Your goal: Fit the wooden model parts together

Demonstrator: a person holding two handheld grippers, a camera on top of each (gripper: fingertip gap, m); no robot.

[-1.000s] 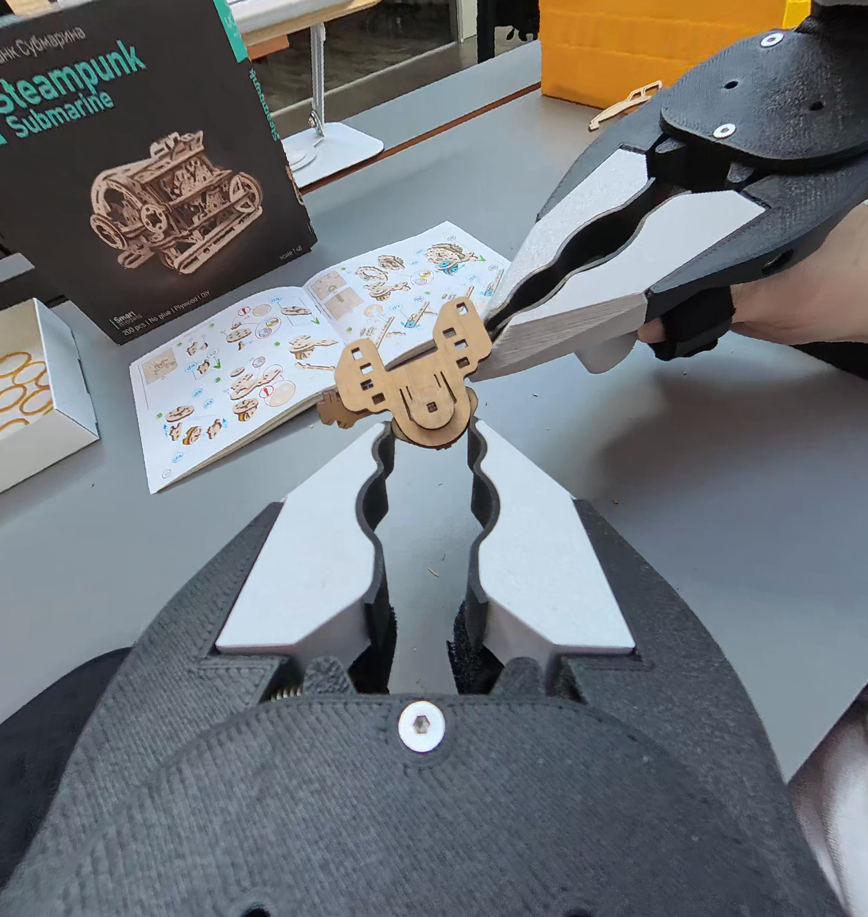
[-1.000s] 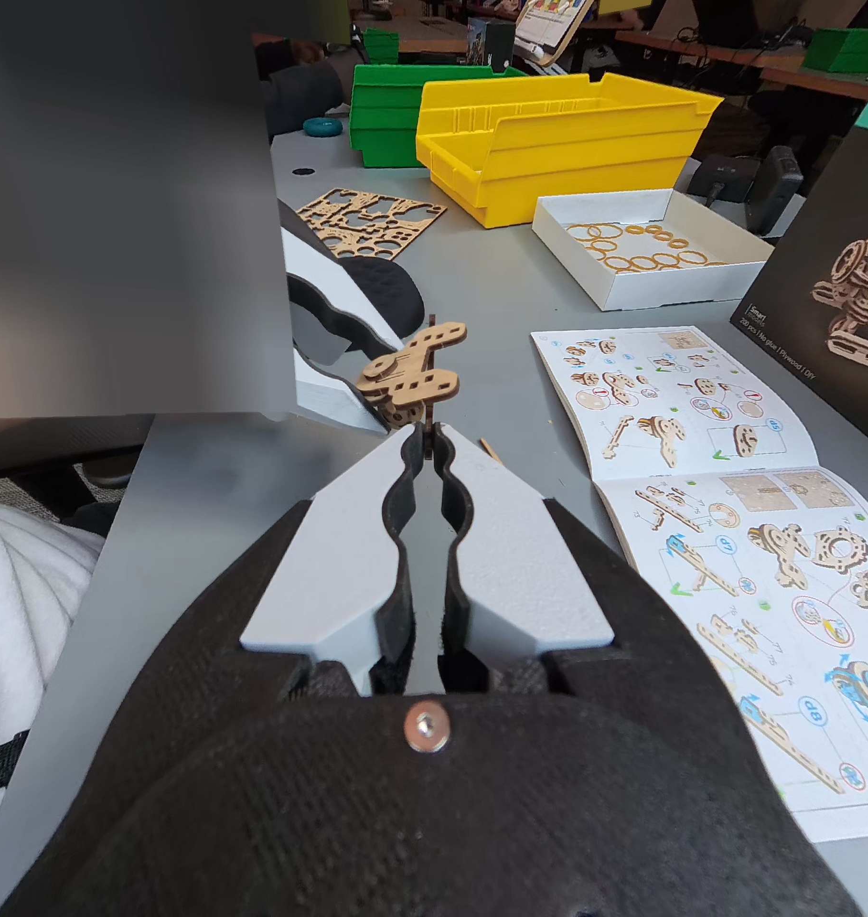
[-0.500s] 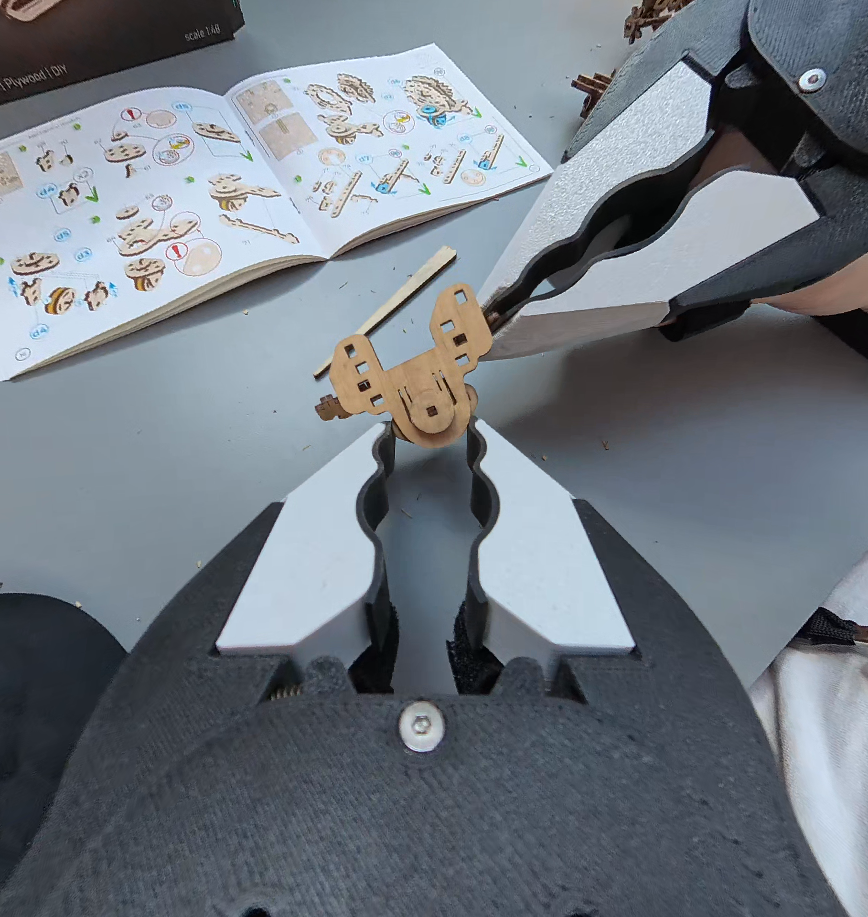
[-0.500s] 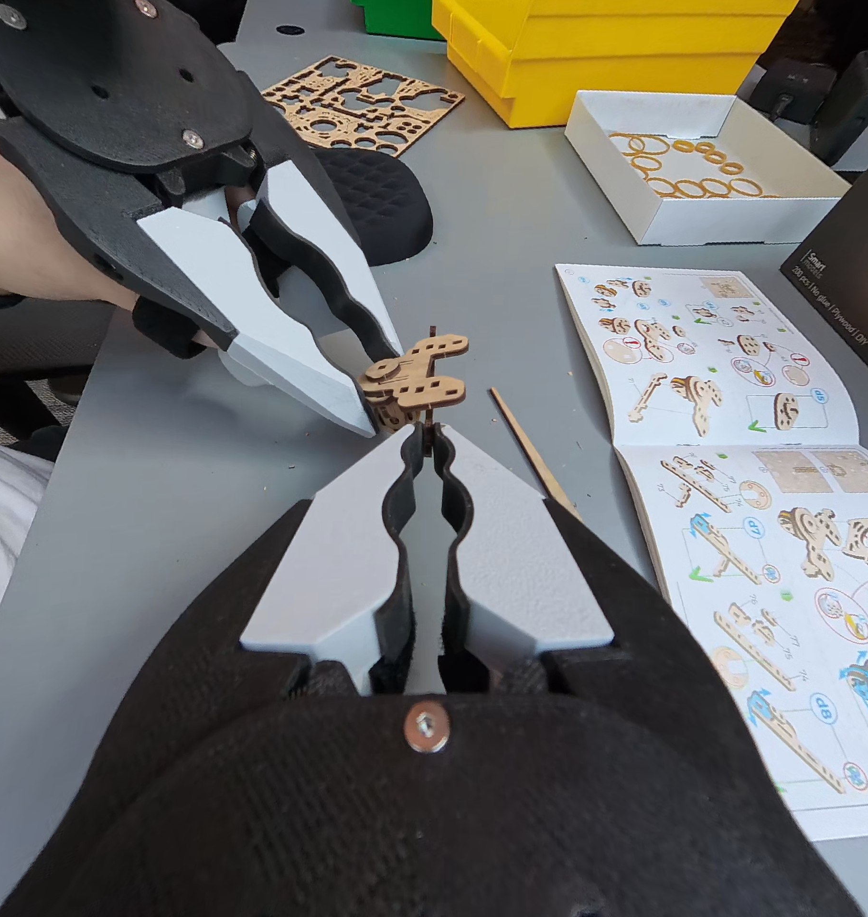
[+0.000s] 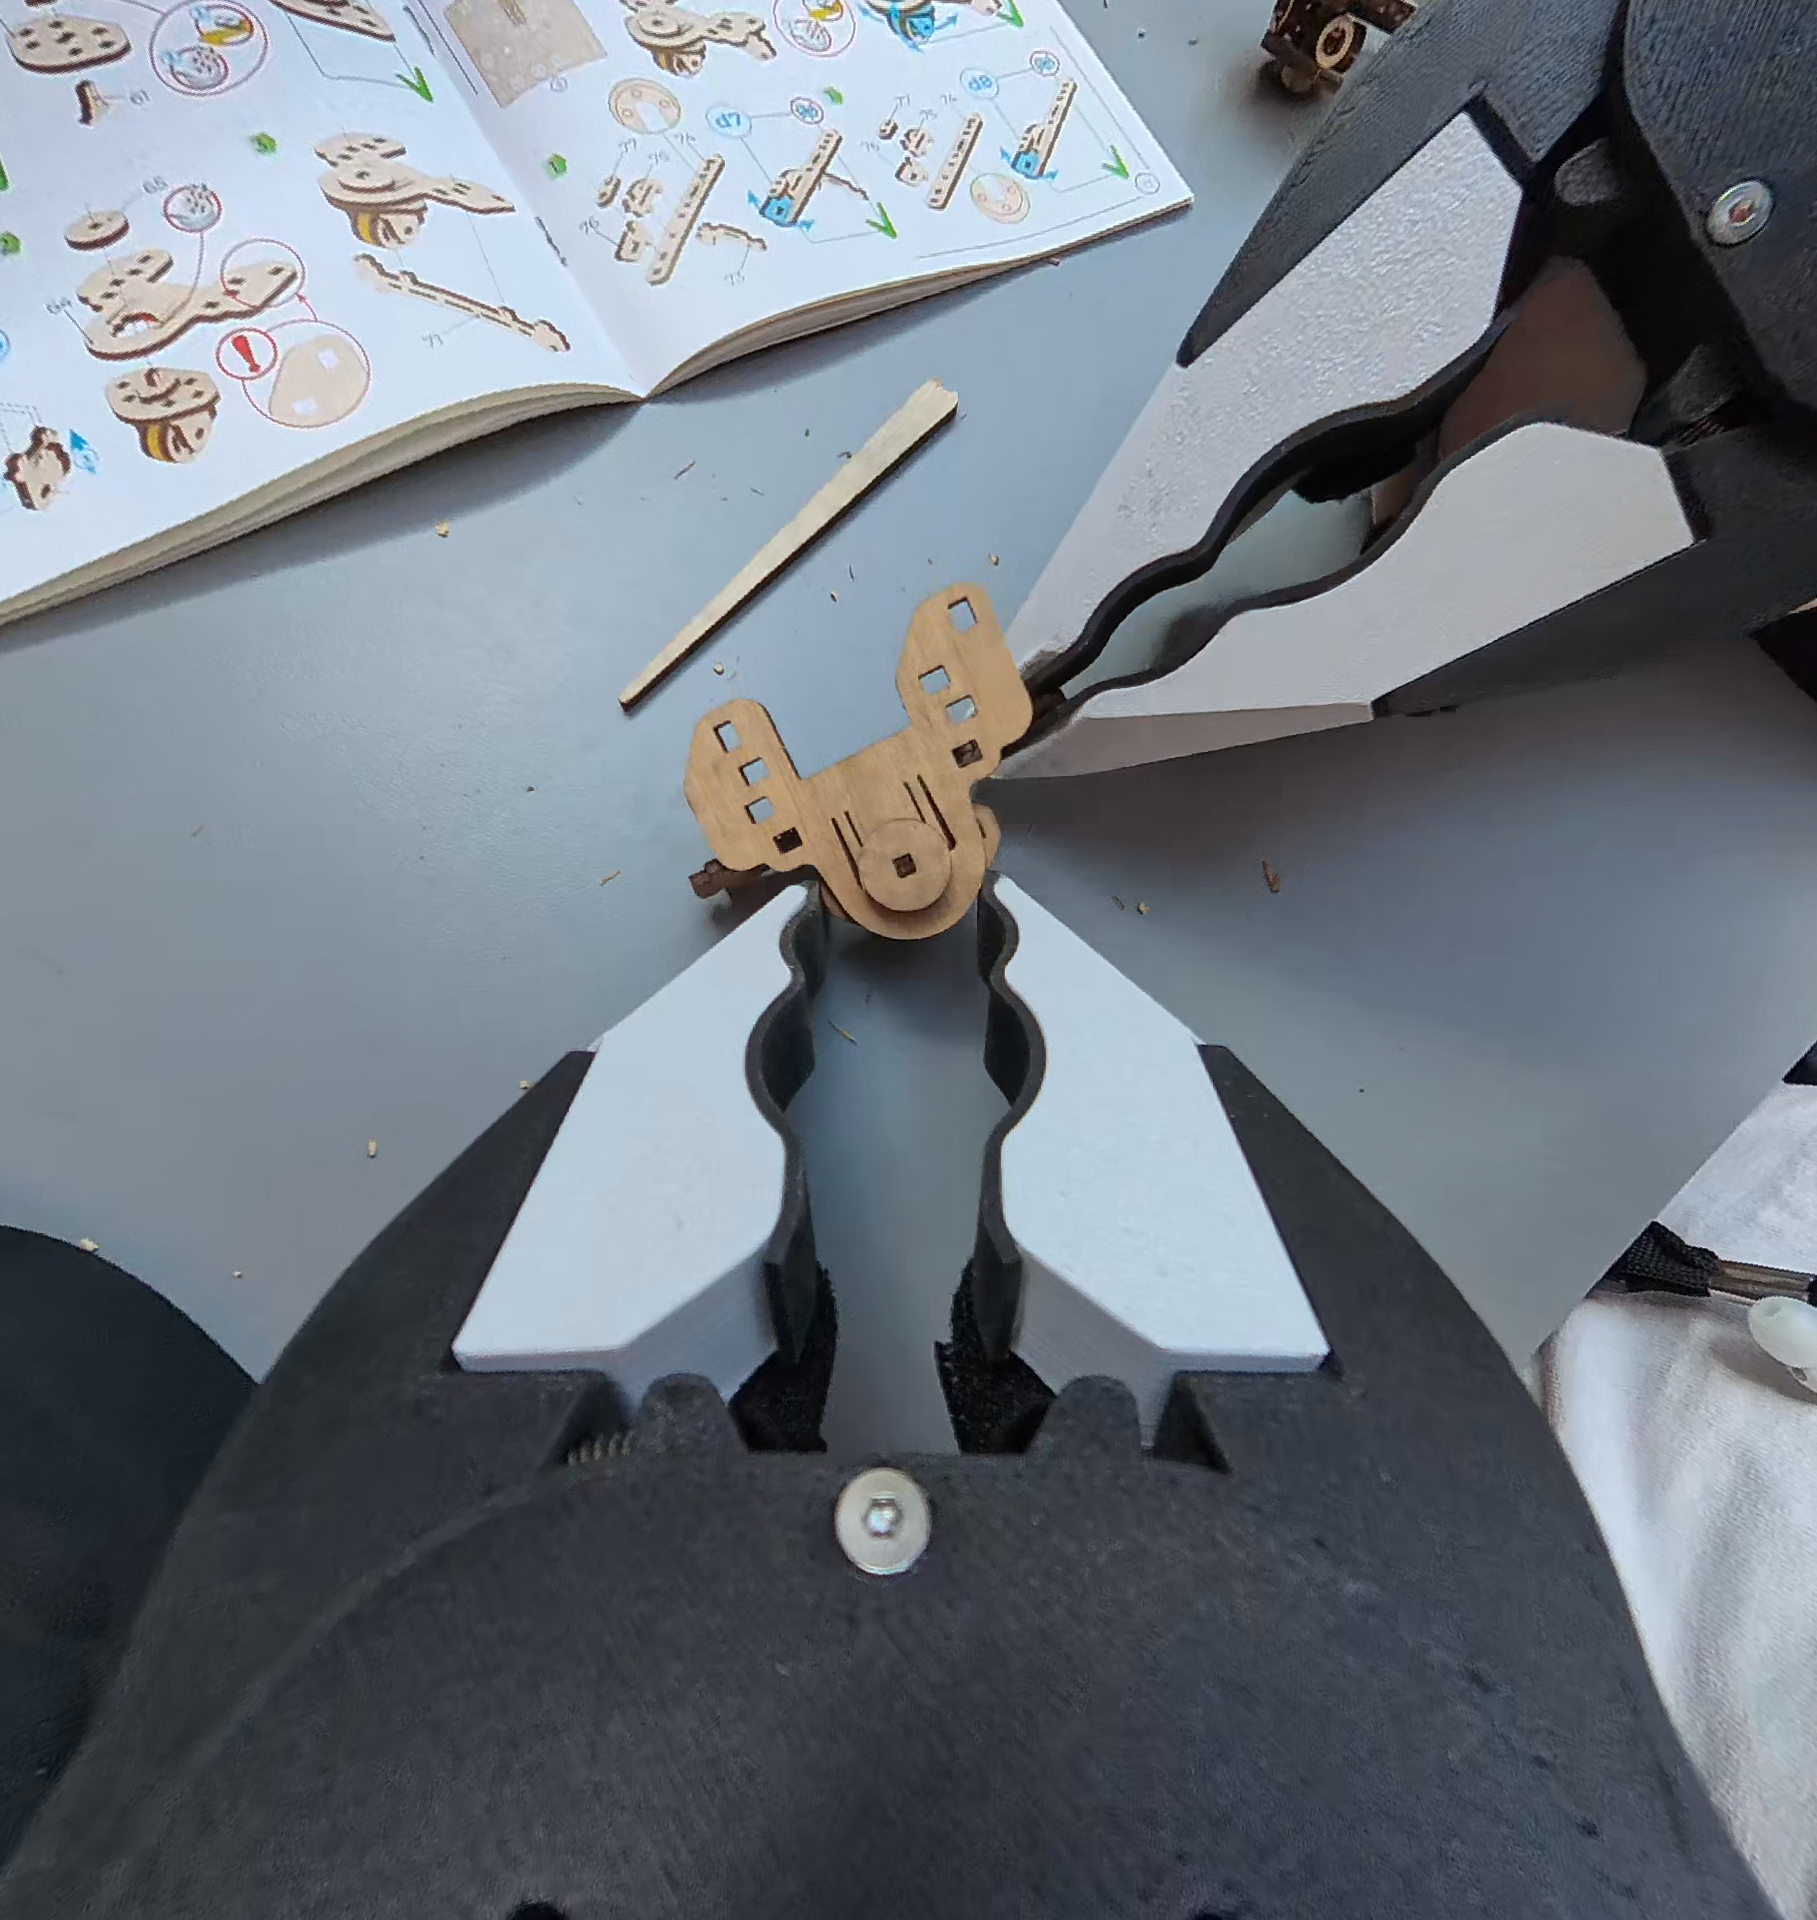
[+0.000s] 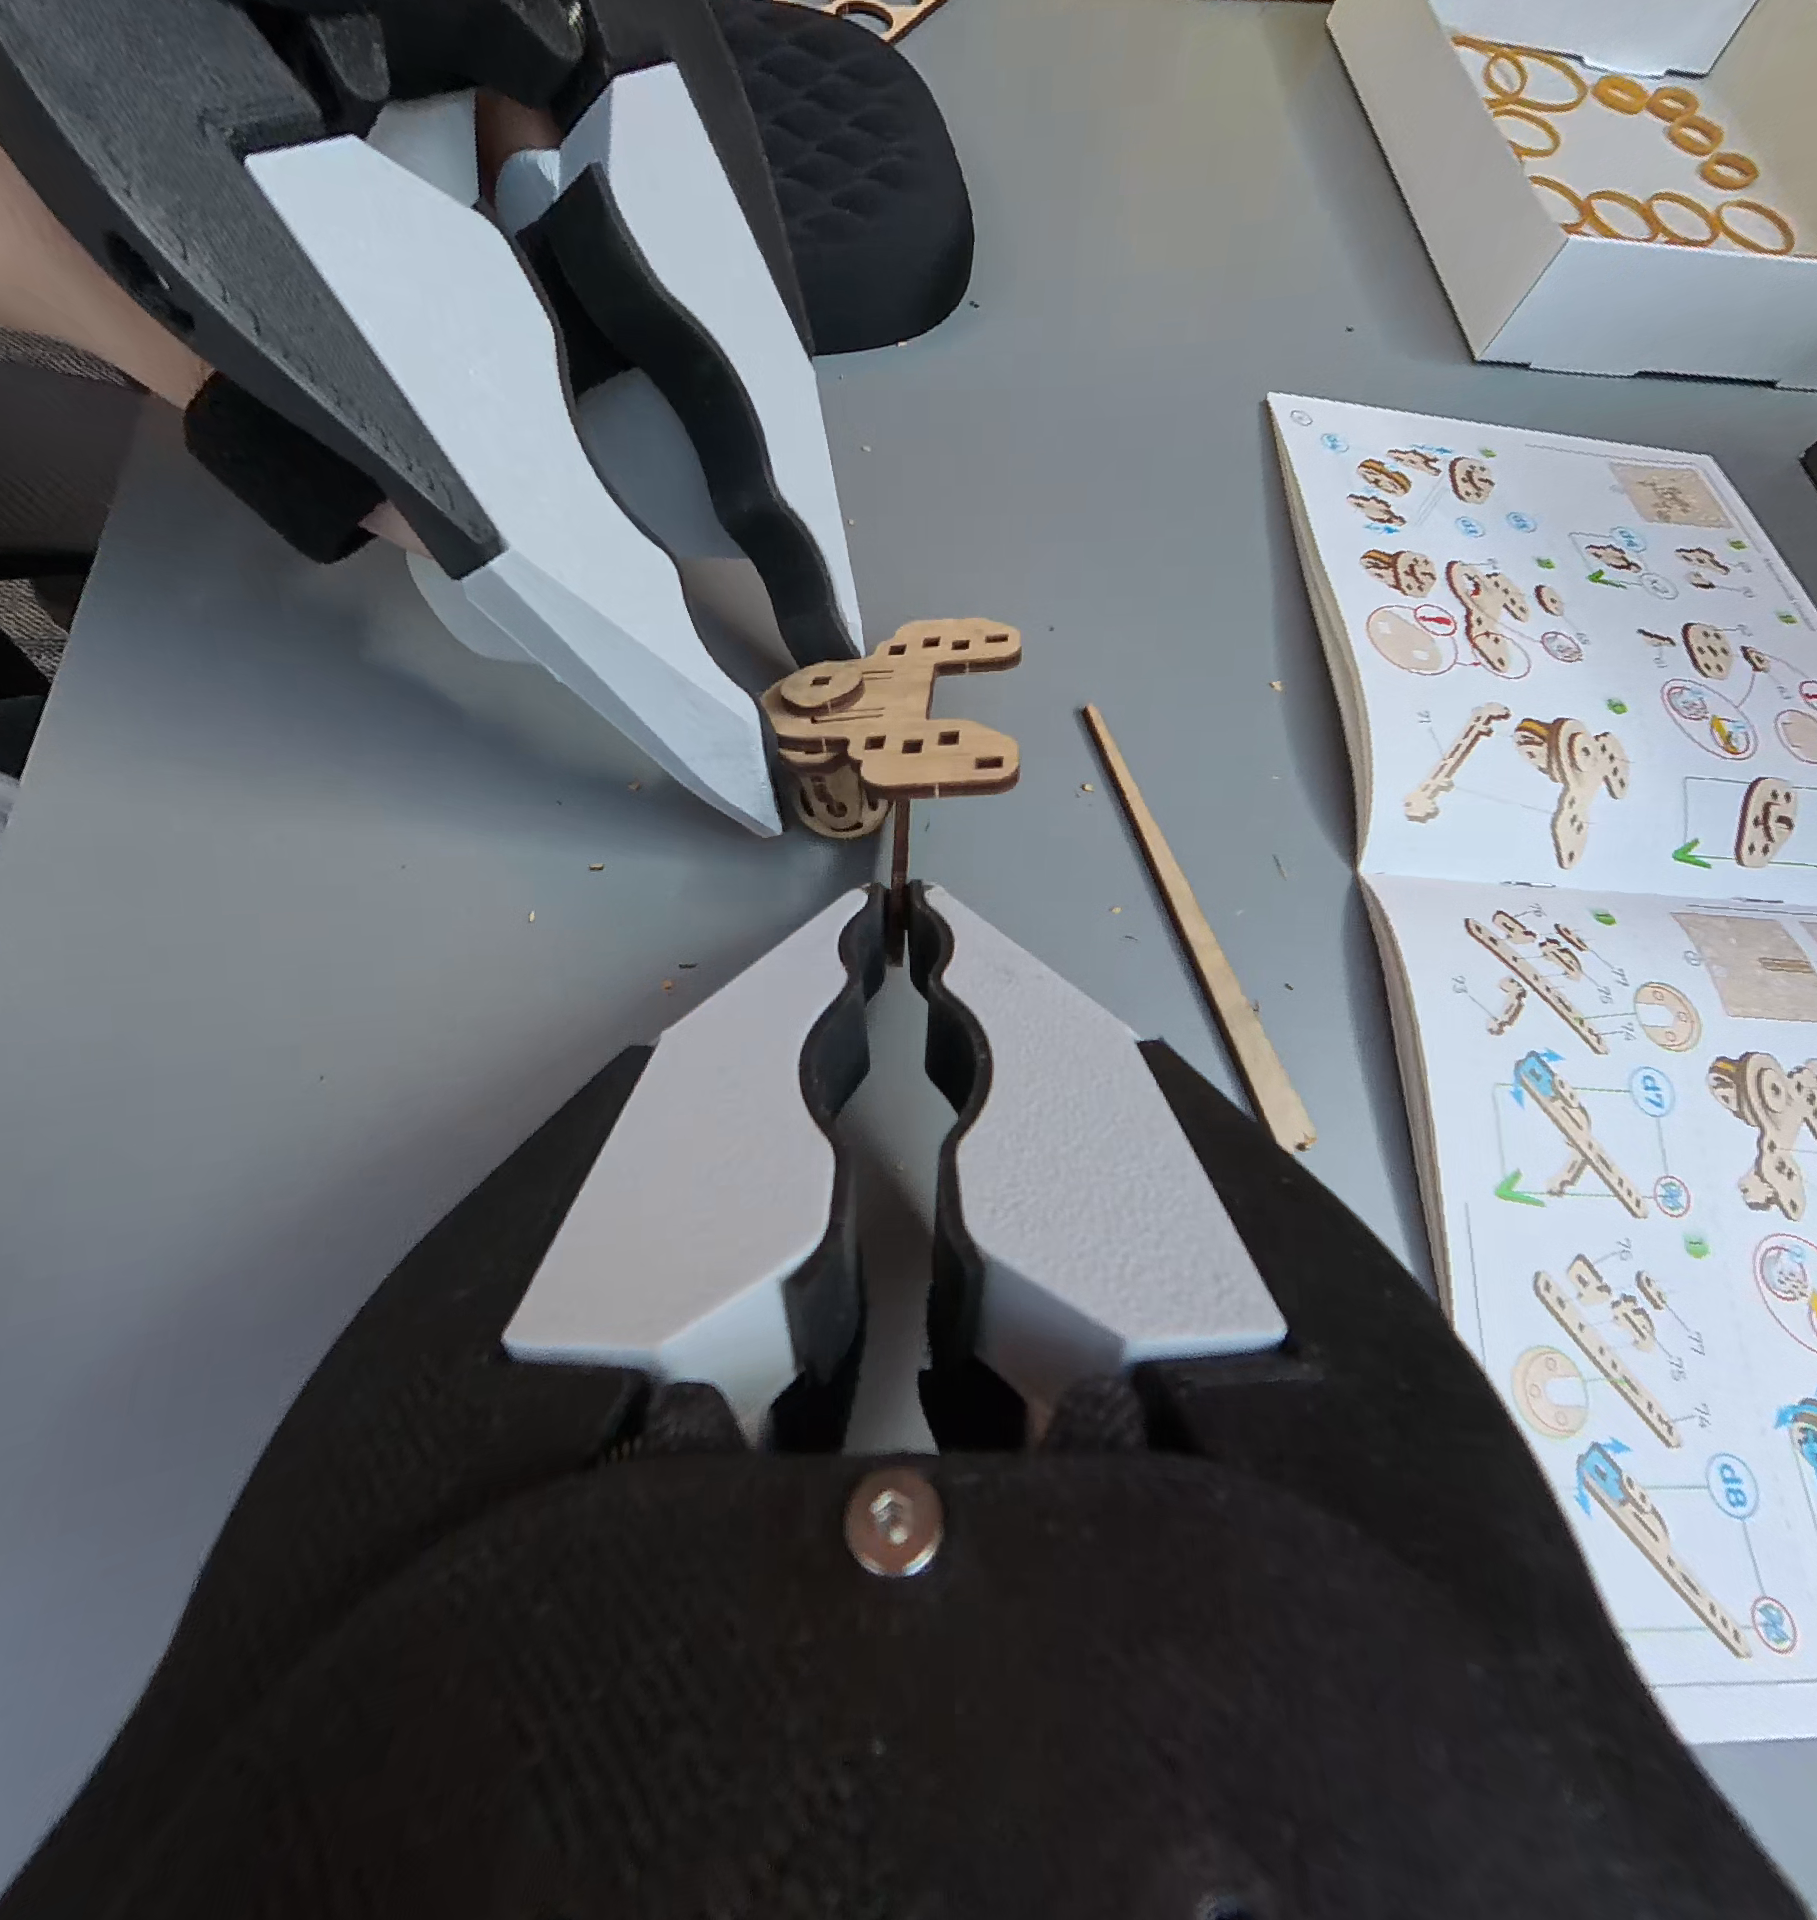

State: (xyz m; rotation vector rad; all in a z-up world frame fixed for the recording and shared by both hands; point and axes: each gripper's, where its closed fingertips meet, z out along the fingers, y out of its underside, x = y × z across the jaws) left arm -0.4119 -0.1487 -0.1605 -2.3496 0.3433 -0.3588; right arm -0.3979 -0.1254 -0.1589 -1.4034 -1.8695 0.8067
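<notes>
A light wooden assembly has two slotted arms and a round hub. My left gripper is shut on the hub and holds the assembly just above the grey table. In the right wrist view the left gripper comes in from the upper left and grips the assembly. My right gripper is shut on a thin flat wooden piece, seen edge-on. The piece's far end meets the underside of one arm. In the left wrist view the right gripper comes in from the upper right, behind that arm.
An open instruction booklet lies beside the work. A loose thin wooden stick lies between it and the grippers. A white box of wooden rings and a black pad are farther off.
Both grippers have come down close to the table with their parts still held together. The views now tilt down more, and the dark model box has left the left wrist view.
</notes>
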